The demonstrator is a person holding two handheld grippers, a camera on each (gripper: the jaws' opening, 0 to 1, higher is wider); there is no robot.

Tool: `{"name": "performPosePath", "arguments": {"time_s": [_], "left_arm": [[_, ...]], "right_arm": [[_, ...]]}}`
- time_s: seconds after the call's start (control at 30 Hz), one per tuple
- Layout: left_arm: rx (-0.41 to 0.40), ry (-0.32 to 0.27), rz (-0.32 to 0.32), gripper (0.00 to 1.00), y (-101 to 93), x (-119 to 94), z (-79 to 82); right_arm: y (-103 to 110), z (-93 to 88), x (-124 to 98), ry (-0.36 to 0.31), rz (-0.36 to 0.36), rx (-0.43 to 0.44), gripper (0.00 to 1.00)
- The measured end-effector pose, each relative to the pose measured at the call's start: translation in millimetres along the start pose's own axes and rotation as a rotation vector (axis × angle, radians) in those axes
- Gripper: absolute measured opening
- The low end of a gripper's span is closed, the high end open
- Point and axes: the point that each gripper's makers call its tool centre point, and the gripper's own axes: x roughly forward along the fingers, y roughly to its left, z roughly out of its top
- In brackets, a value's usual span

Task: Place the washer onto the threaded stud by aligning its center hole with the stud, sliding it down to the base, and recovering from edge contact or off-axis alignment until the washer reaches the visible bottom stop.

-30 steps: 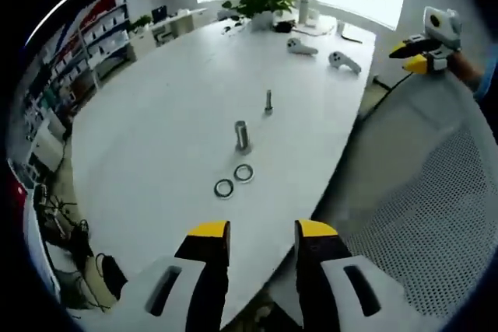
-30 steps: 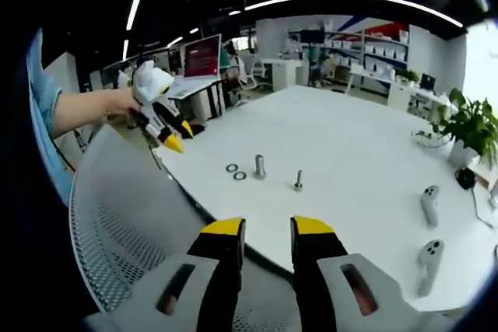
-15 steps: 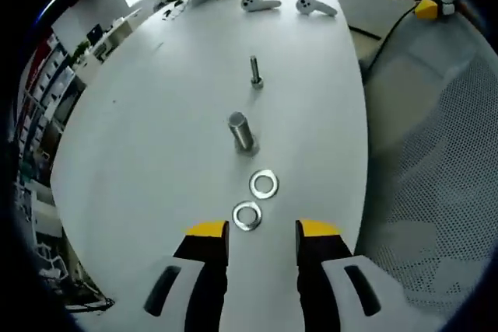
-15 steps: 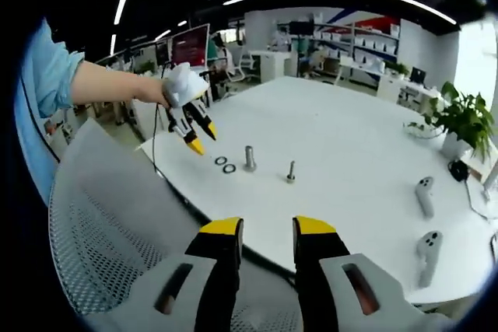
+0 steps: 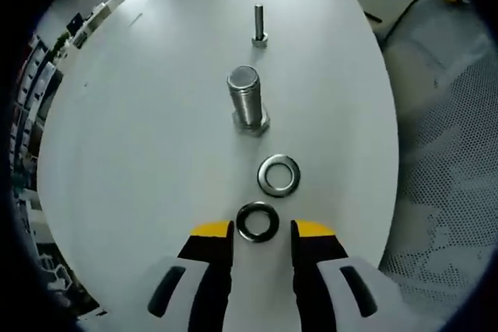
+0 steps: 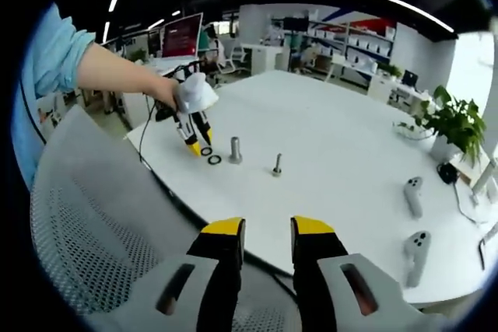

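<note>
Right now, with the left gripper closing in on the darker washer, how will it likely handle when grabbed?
The darker washer lies flat on the glossy table, so it may skid. It looks like rigid metal. The left gripper stands open around it.

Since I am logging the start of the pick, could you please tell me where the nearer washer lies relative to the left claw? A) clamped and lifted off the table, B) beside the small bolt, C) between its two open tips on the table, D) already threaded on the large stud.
C: in the left gripper view the dark washer lies flat on the table between the open tips of the left claw.
</note>
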Motion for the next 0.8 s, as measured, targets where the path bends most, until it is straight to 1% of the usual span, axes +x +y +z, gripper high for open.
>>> {"name": "performPosePath", "arguments": {"time_s": [0.07, 0.13, 0.3, 0.37, 0.5, 0.67, 0.73, 0.77, 0.8], "left_arm": [[0.021, 0.016, 0.001, 0.28, 1.2, 3.0, -0.8], [0.000, -0.014, -0.007, 0.28, 1.8, 2.6, 6.1], [0.008, -0.011, -0.014, 0.28, 1.1, 2.7, 4.9], [-0.011, -0.007, -0.010, 0.28, 1.5, 2.7, 5.0], [0.007, 0.017, -0.010, 0.28, 1.3, 3.7, 5.3], [0.076, 0.027, -0.026, 0.29, 1.6, 4.2, 6.5], [0.058, 0.039, -0.024, 0.29, 1.7, 4.3, 6.5], [0.062, 0.045, -0.023, 0.29, 1.2, 3.9, 6.2], [0.067, 0.063, -0.026, 0.30, 0.5, 3.3, 3.5]], "right_arm": [[0.0, 0.0, -0.1, -0.001, 0.000, 0.000, 0.26], [0.1, 0.1, -0.1, -0.002, 0.001, 0.002, 0.26], [0.8, -0.2, 0.0, 0.000, 0.007, 0.001, 0.26], [0.8, -0.2, 0.0, 0.000, 0.007, 0.001, 0.26], [1.0, -0.2, -0.1, -0.001, 0.009, 0.002, 0.26], [2.2, -0.2, 0.2, 0.001, 0.016, -0.002, 0.26], [2.4, 0.0, 0.1, -0.002, 0.018, -0.001, 0.26], [2.5, 0.0, 0.0, -0.003, 0.019, 0.001, 0.26], [2.6, 0.2, 0.0, -0.004, 0.020, 0.002, 0.26]]}}
